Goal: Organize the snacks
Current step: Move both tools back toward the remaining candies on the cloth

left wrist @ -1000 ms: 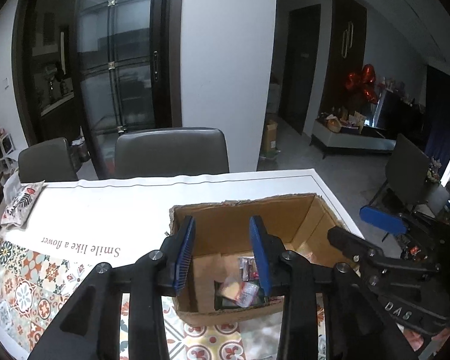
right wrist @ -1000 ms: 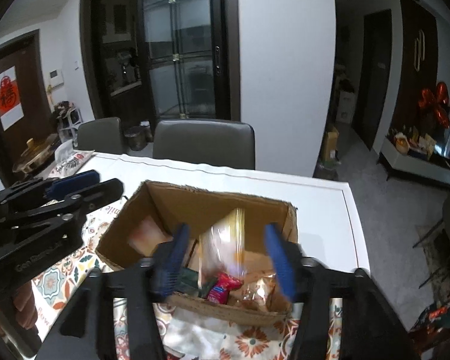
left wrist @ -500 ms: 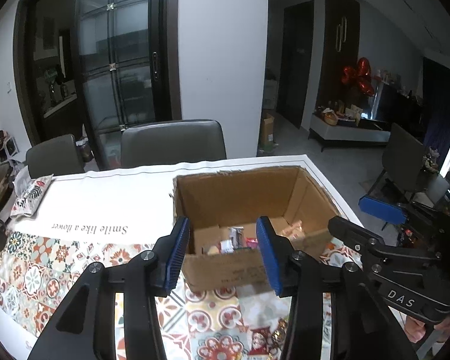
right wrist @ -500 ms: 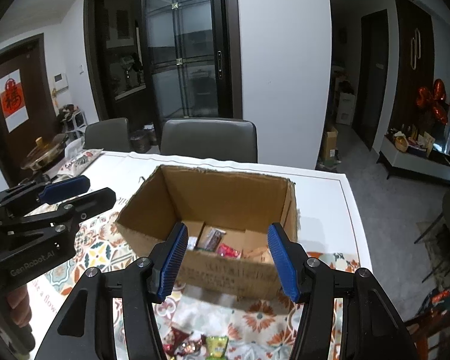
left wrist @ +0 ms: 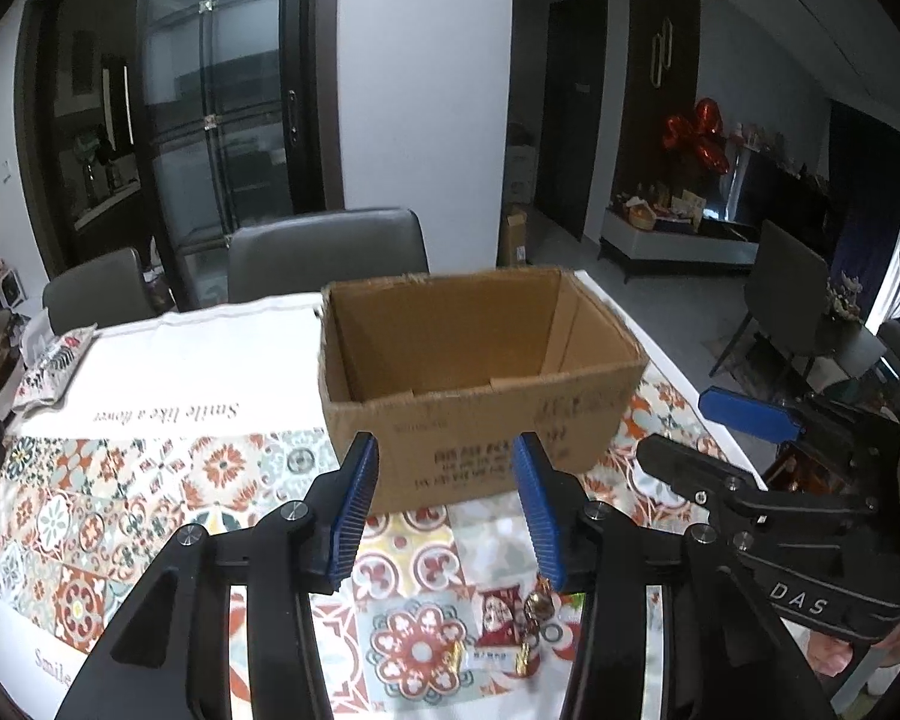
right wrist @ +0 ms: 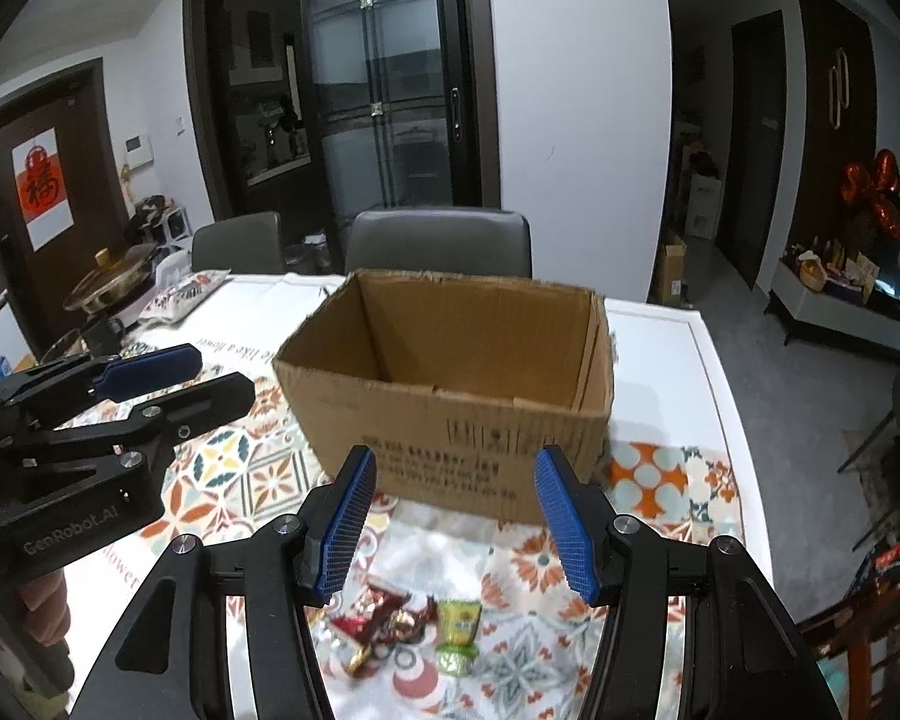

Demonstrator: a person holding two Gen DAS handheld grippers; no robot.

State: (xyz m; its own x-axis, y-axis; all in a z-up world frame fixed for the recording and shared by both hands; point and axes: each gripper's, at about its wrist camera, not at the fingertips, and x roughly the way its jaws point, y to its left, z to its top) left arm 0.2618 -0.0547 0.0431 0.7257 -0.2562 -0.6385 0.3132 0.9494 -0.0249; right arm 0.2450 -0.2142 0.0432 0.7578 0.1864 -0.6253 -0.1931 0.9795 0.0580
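Left wrist view: left gripper (left wrist: pixel 447 501) fingers spread, jaws just widened, nothing between. Cardboard box (left wrist: pixel 480 414) beyond fingertips; wrapped snacks (right wrist: pixel 411 615) (loose cluster) below right gripper (right wrist: pixel 456 525), likewise spread, empty.

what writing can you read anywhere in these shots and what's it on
"Smile like a flower": tablecloth, upside down in the left wrist view.
"Smile": the tablecloth's near edge, cut off.
"DAS": right tongs, on the body.
"GenRobot.AI": left tongs, on the body.
One red character: poster on the door; I can't make it out.
Dark print: cardboard box front; too blurred to read.
Snack wrappers: too small.
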